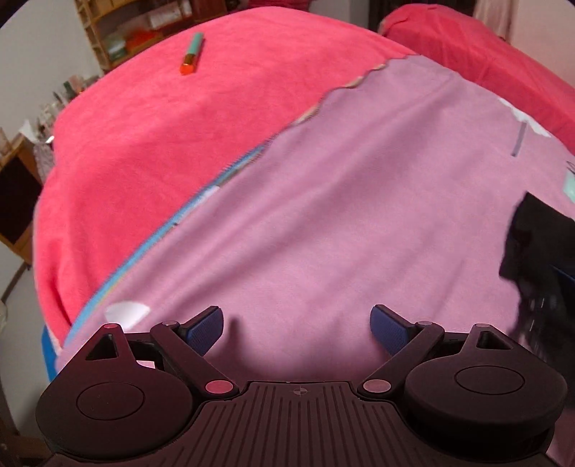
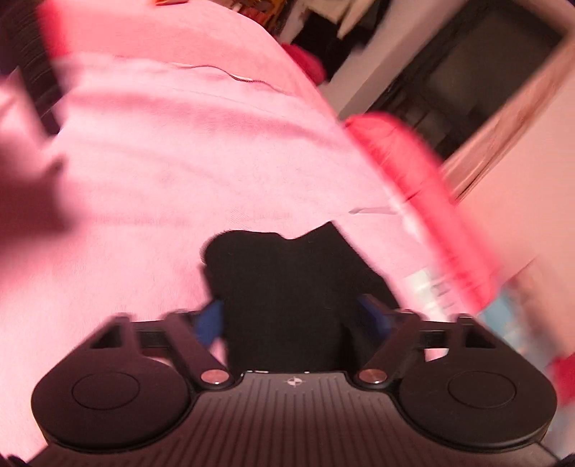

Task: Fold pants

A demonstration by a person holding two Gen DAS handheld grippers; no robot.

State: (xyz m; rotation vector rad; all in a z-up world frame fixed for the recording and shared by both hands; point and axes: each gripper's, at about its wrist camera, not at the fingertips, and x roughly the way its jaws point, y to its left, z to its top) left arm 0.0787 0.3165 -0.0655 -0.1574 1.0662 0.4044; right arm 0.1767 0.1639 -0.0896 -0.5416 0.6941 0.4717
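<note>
The pants (image 2: 287, 287) are black cloth, bunched up between the blue pads of my right gripper (image 2: 291, 316), which is shut on them. The right wrist view is blurred. In the left wrist view a dark bunch of the pants (image 1: 535, 244) shows at the right edge, over the pale pink sheet (image 1: 359, 215). My left gripper (image 1: 296, 328) hovers over that sheet with its blue pads wide apart and nothing between them, well to the left of the black cloth.
The pink sheet lies on a red fleece blanket (image 1: 161, 125) that covers the bed. A green pen with an orange cap (image 1: 192, 54) lies on the blanket at the far side. Wooden shelves (image 1: 125, 28) stand beyond. A dark screen (image 2: 485, 72) is right of the bed.
</note>
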